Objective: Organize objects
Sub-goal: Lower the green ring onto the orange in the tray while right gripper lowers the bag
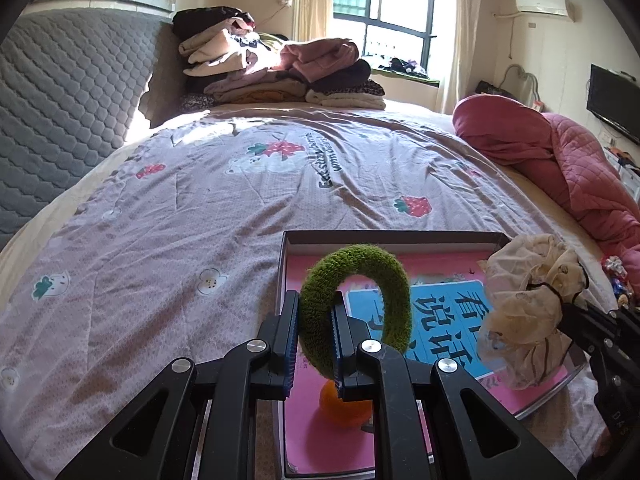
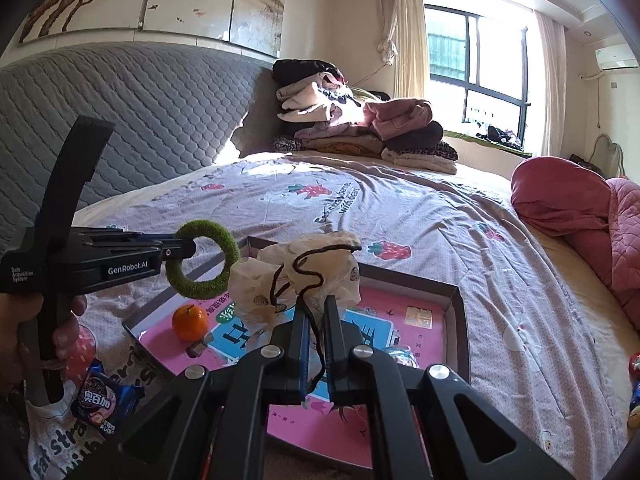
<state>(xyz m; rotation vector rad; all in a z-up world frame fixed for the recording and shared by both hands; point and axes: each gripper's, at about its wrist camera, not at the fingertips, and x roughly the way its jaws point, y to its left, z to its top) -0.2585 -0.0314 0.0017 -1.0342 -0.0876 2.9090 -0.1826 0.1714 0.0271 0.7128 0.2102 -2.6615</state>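
Note:
My left gripper (image 1: 315, 334) is shut on a fuzzy green ring scrunchie (image 1: 360, 276) and holds it above the shallow box (image 1: 384, 237) with a pink and blue book cover inside; the gripper and ring also show in the right wrist view (image 2: 182, 250), (image 2: 204, 280). My right gripper (image 2: 316, 336) is shut on a cream fabric scrunchie with a black elastic (image 2: 312, 276), above the same box (image 2: 456, 292); it also shows in the left wrist view (image 1: 528, 304). An orange (image 2: 190, 322) lies in the box's near-left corner.
The box lies on a bed with a strawberry-print cover (image 1: 200, 200). Folded clothes (image 1: 280, 68) are piled at the far end. A pink quilt (image 1: 560, 168) lies at the right. A snack packet (image 2: 100, 396) lies left of the box. A grey padded headboard (image 2: 140, 120) stands on the left.

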